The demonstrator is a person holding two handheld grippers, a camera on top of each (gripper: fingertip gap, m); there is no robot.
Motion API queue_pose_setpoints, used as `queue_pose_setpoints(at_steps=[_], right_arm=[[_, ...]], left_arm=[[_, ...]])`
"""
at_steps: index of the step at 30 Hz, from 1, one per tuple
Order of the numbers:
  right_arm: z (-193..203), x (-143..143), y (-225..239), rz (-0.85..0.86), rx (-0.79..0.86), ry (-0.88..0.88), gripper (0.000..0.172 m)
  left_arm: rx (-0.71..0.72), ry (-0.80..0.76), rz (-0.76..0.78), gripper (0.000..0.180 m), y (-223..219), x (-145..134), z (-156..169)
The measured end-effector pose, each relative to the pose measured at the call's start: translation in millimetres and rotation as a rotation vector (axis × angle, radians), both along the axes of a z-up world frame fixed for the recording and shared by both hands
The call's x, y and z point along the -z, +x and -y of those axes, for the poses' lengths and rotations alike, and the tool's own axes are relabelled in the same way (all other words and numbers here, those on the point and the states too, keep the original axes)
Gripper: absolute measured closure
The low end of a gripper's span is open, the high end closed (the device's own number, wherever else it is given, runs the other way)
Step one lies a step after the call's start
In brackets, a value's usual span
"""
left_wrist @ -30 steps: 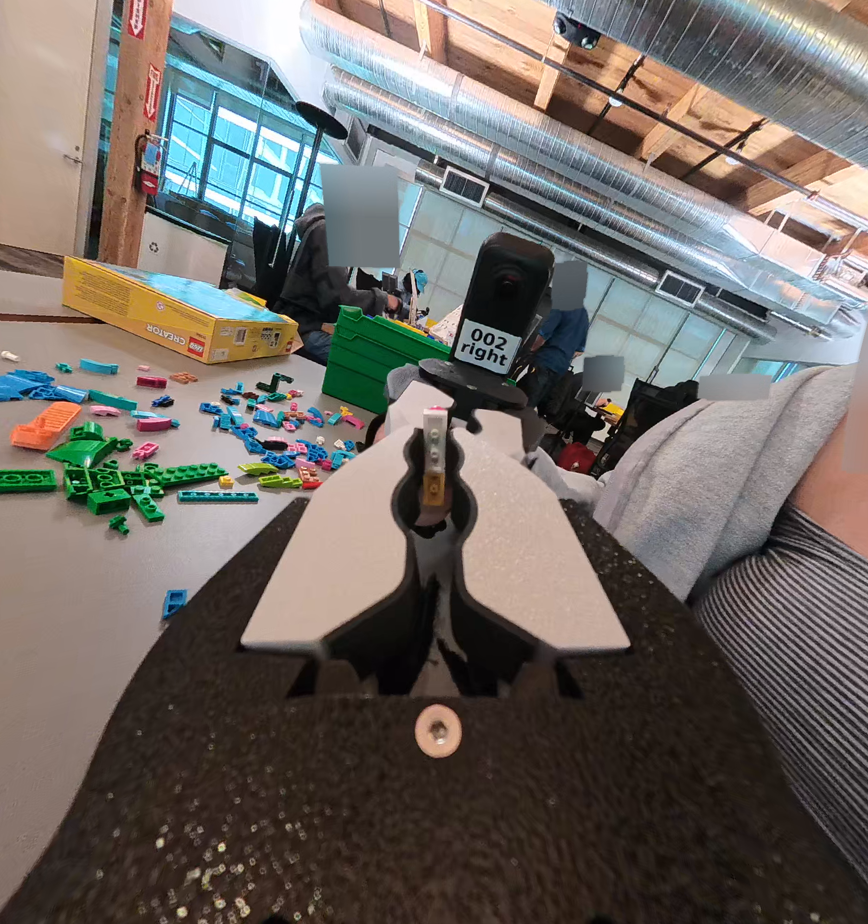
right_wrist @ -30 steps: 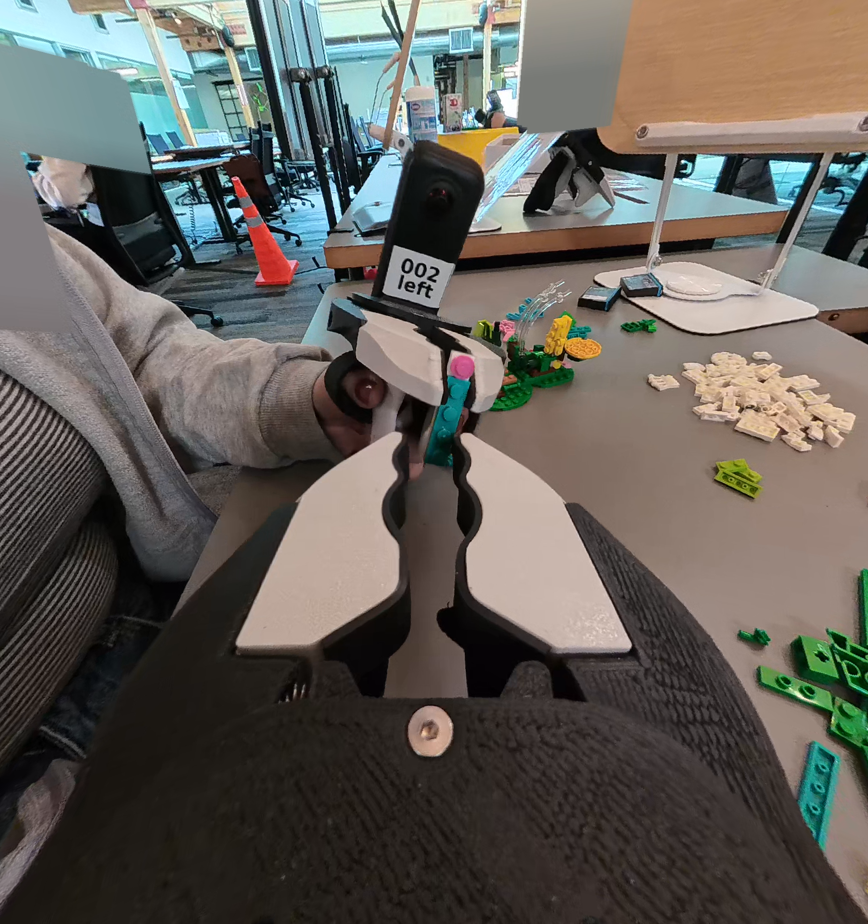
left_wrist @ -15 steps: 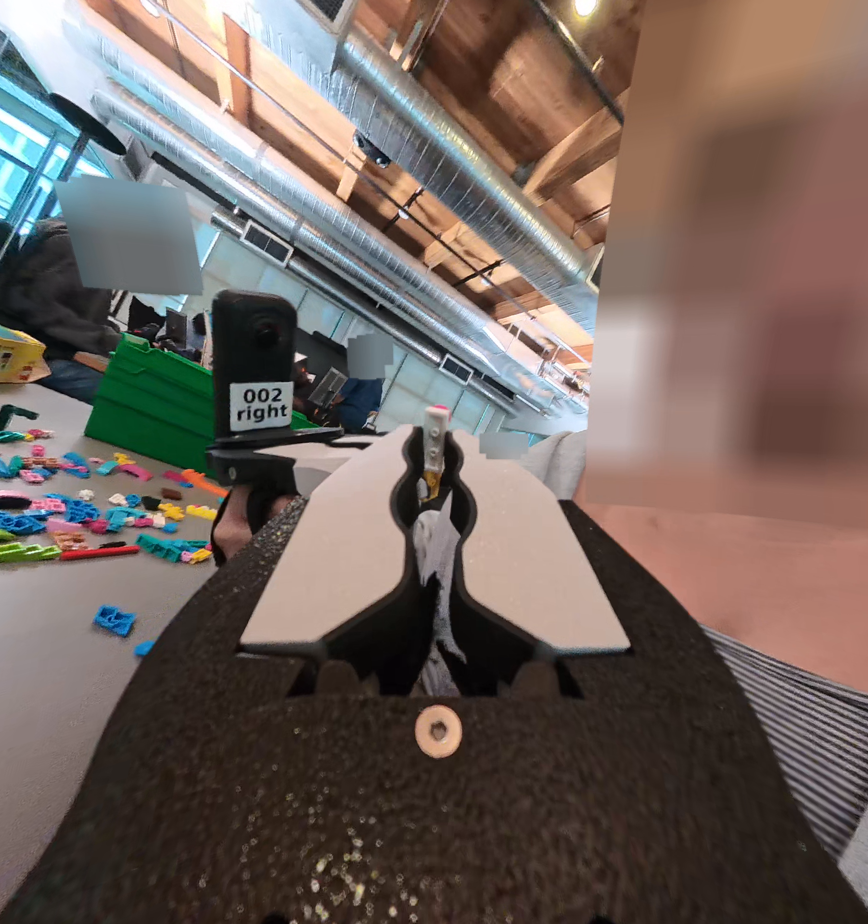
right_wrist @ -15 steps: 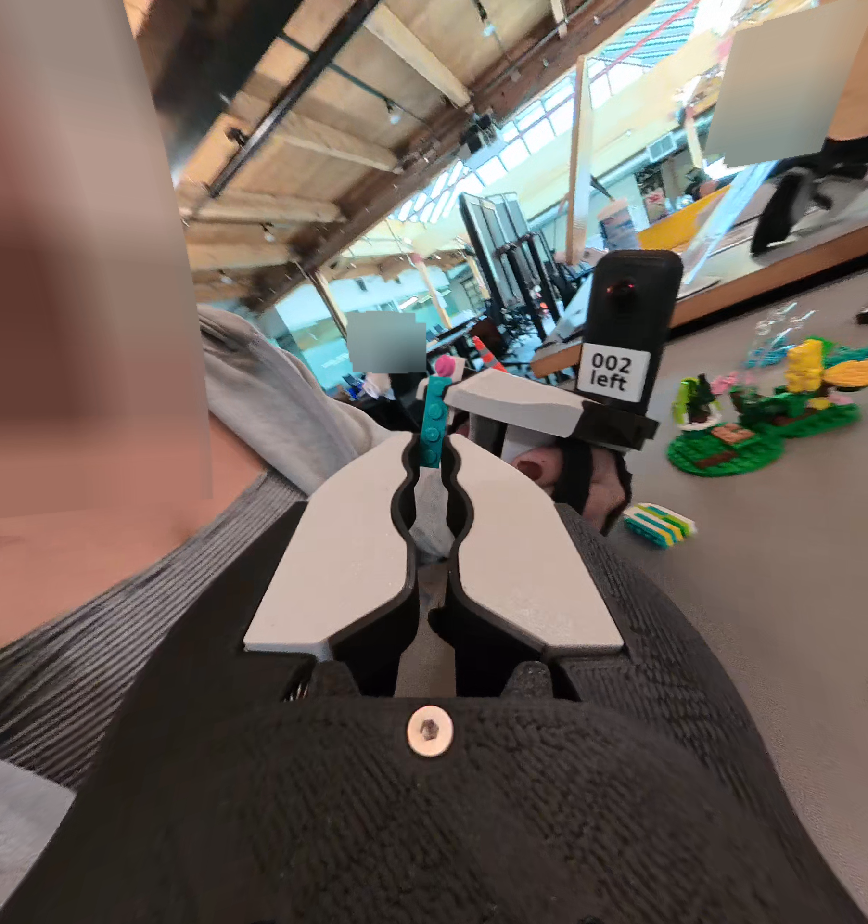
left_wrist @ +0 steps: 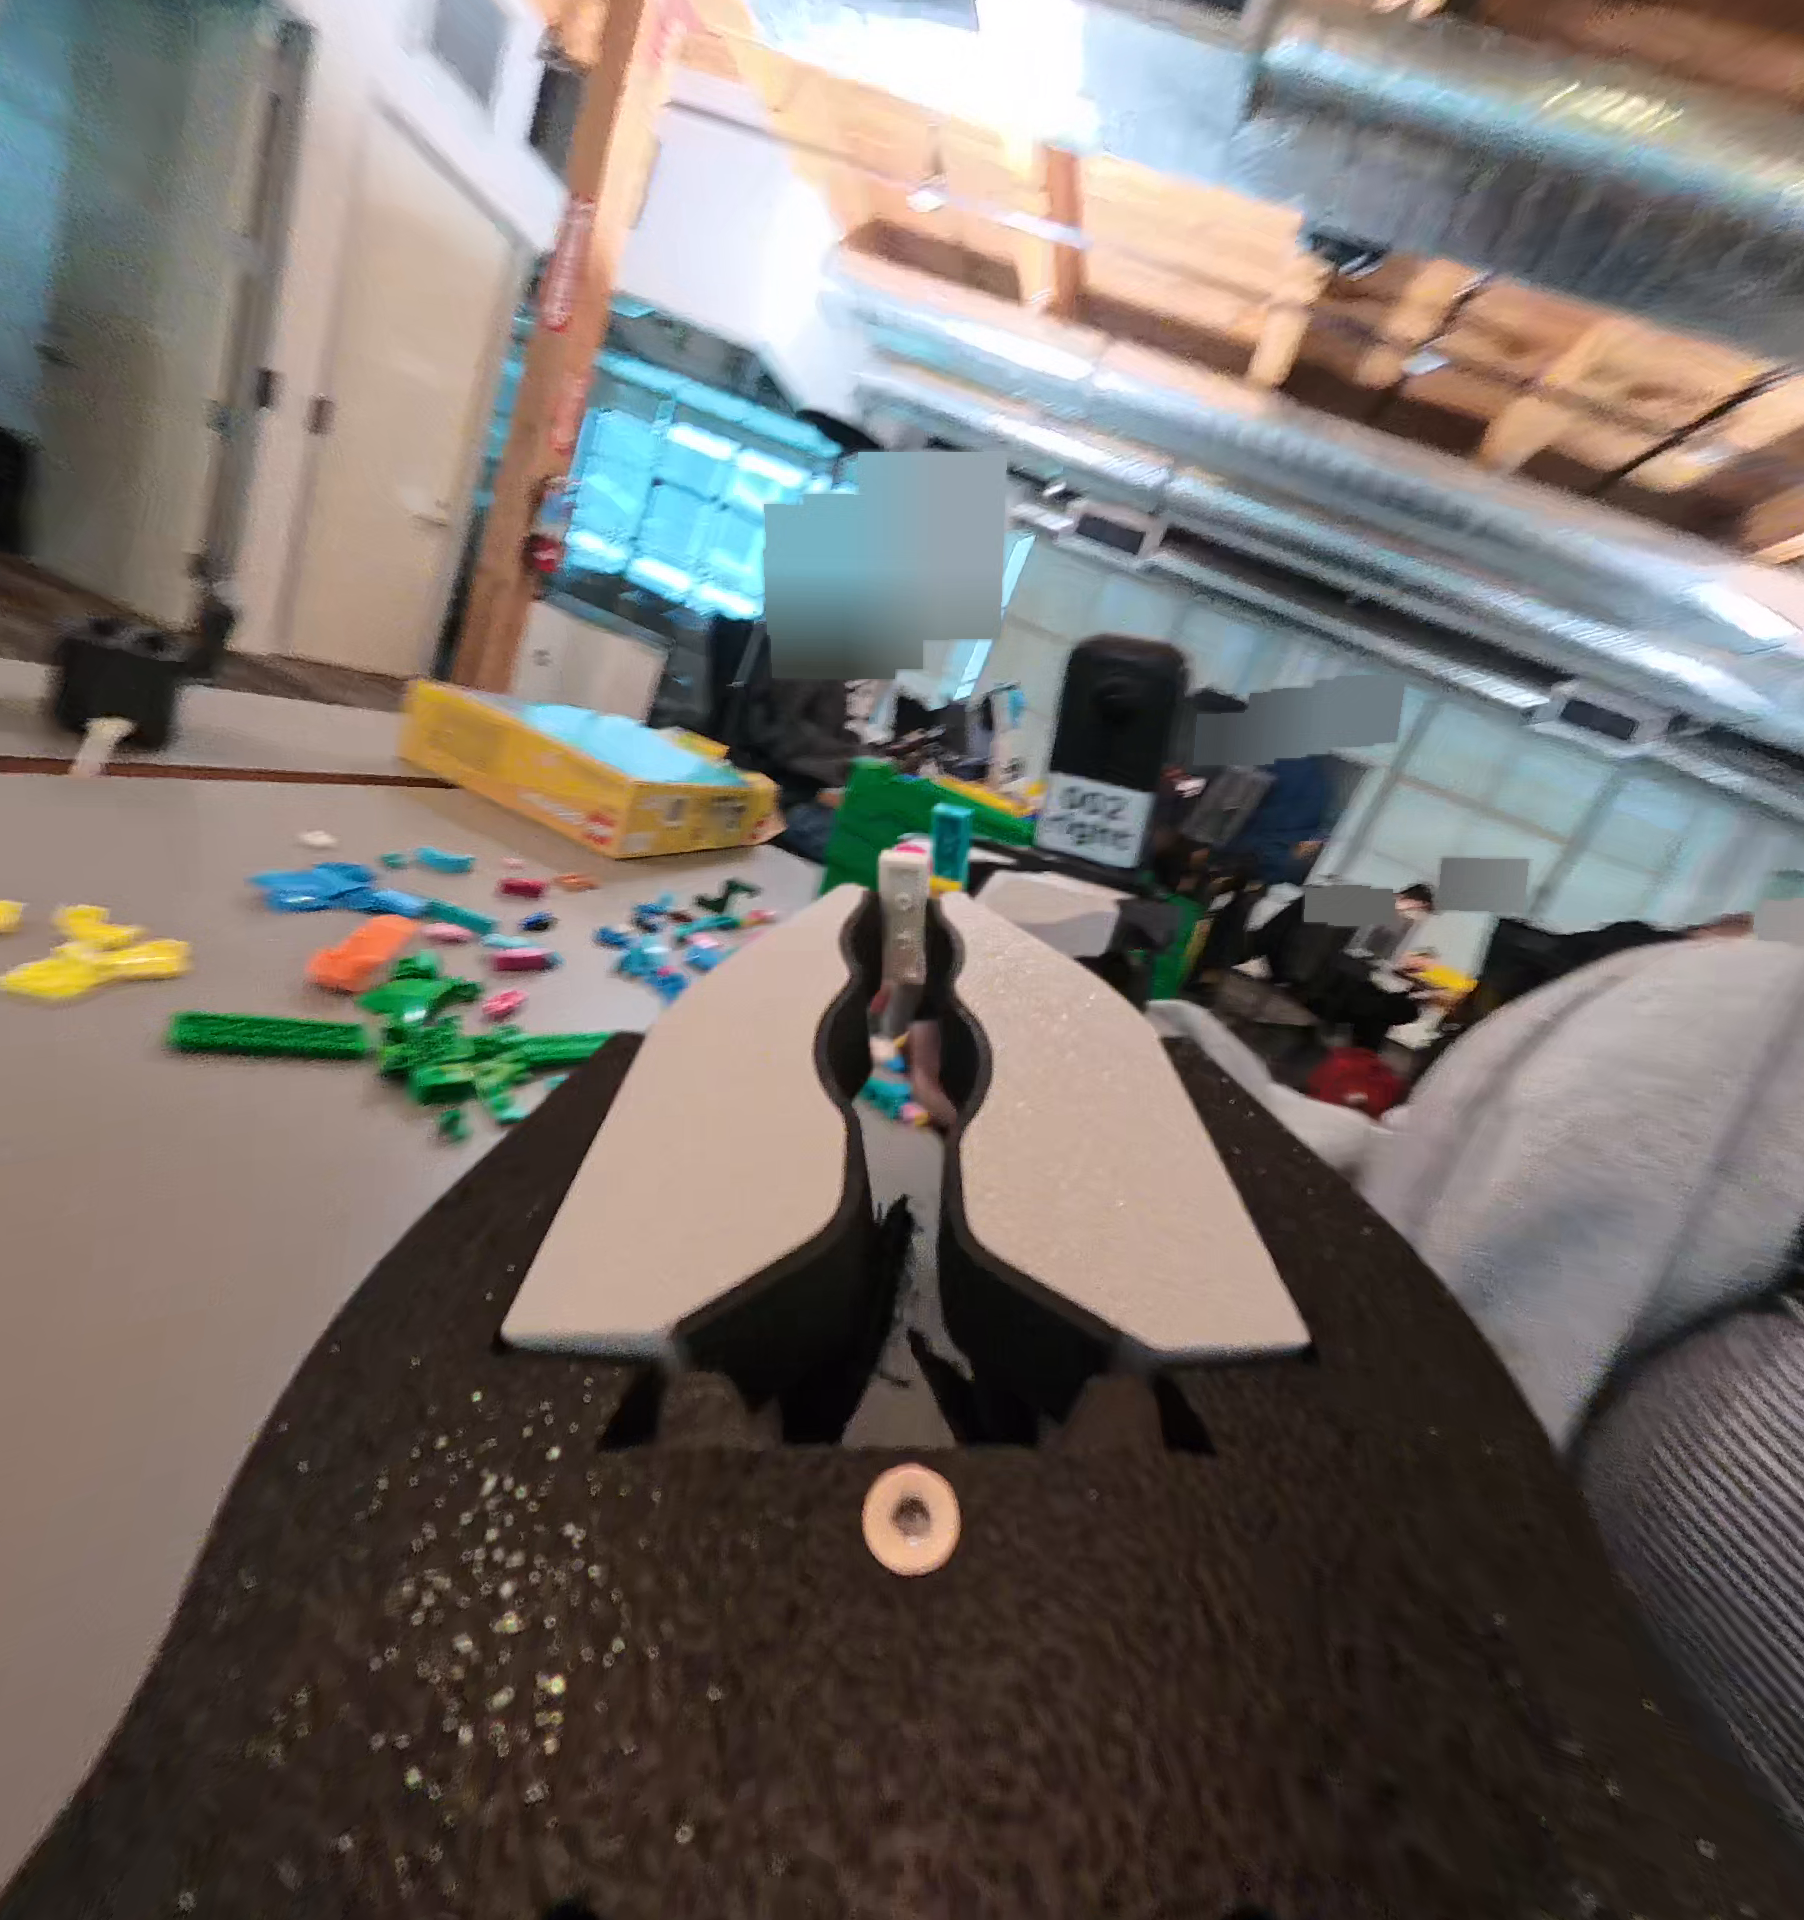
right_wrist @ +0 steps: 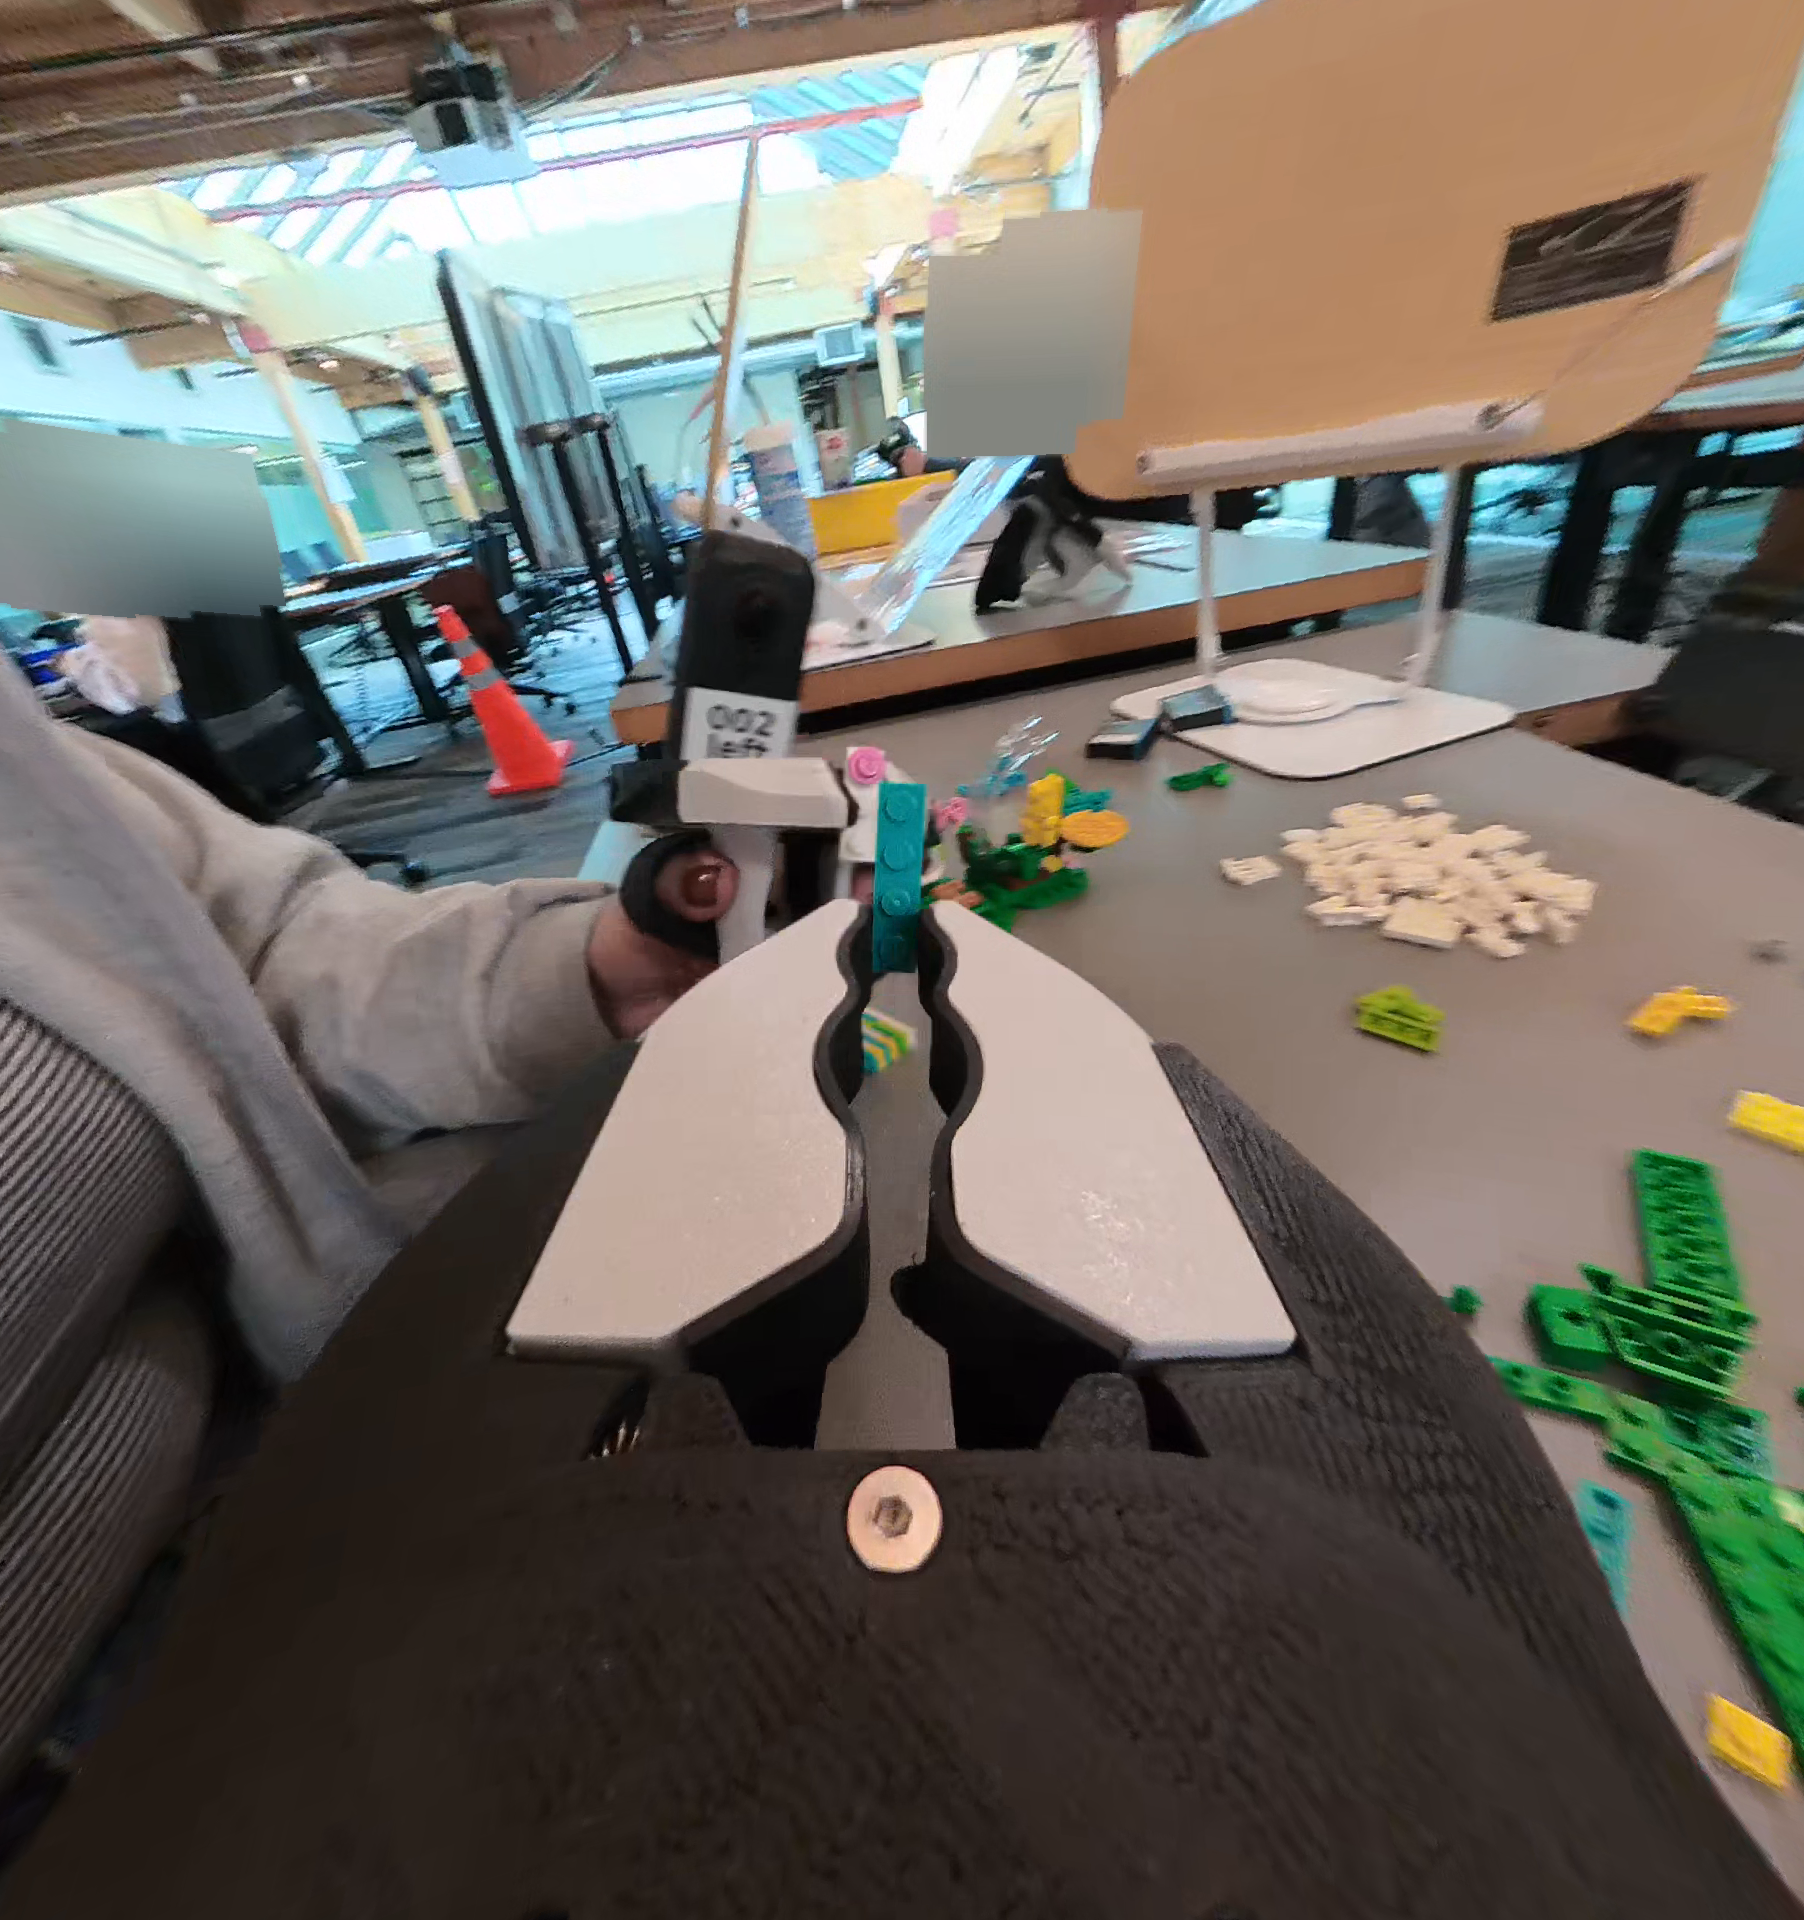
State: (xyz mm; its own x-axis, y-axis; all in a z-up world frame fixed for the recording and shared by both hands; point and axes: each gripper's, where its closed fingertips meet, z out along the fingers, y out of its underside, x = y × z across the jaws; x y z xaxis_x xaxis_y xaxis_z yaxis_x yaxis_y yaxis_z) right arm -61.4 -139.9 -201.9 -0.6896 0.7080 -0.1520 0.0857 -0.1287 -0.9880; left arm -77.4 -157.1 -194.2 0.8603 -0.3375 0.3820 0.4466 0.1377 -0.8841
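Both of my views are swinging back down from the ceiling to the surface (left_wrist: 98,1195), so the loose bricks are showing again.

Through the left wrist view, my left jaws (left_wrist: 903,914) are standing nearly shut, pinching a narrow white plate (left_wrist: 903,925) upright at the tips. My right gripper (left_wrist: 1043,904) is sitting just beyond it with a teal plate (left_wrist: 952,842) sticking up beside the white one. I judge the hold shallow: a sideways knock between the two plates could twist either out. A green heap (left_wrist: 441,1039) and a yellow box (left_wrist: 586,779) are lying well off to the left, leaving bare room below me.

Through the right wrist view, my right jaws (right_wrist: 896,920) are clamping the teal plate (right_wrist: 898,873) by its lower end, most of it standing free above. My left gripper (right_wrist: 856,821) is crowding just behind, so space there is tight. A small flower model (right_wrist: 1033,862) is waiting near, and a white pile (right_wrist: 1438,873) and green plates (right_wrist: 1687,1330) are edging the open right side.
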Motion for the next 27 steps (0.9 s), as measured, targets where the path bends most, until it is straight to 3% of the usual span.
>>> queue_pose_setpoints(at_steps=[5, 8, 12, 15, 22, 25, 27], right_arm=[[-24, -2, -11, -0.031, 0.164, 0.041, 0.166], [-28, 0, -14, -0.019, 0.196, 0.034, 0.166], [-25, 7, -17, 0.003, 0.205, 0.053, 0.166], [-24, 17, -19, 0.015, 0.229, 0.146, 0.166], [-4, 92, -10, 0.165, 0.143, 0.808, 0.165], [-2, 111, -7, 0.21, 0.121, 0.912, 0.165], [-1, 103, -7, 0.19, 0.123, 0.862, 0.155]], left_arm=[[-0.206, -0.262, -0.166, 0.173, -43, -19, 2], [-0.207, -0.455, -0.29, 0.173, -78, -25, -3], [-0.135, -0.571, -0.482, 0.173, -109, -30, -14], [-0.016, -0.582, -0.522, 0.173, -97, -32, -18], [0.085, -0.523, -0.605, 0.173, -38, -16, -16], [0.065, -0.471, -0.636, 0.173, -19, -11, -13], [0.027, -0.437, -0.711, 0.173, -13, -7, -10]])
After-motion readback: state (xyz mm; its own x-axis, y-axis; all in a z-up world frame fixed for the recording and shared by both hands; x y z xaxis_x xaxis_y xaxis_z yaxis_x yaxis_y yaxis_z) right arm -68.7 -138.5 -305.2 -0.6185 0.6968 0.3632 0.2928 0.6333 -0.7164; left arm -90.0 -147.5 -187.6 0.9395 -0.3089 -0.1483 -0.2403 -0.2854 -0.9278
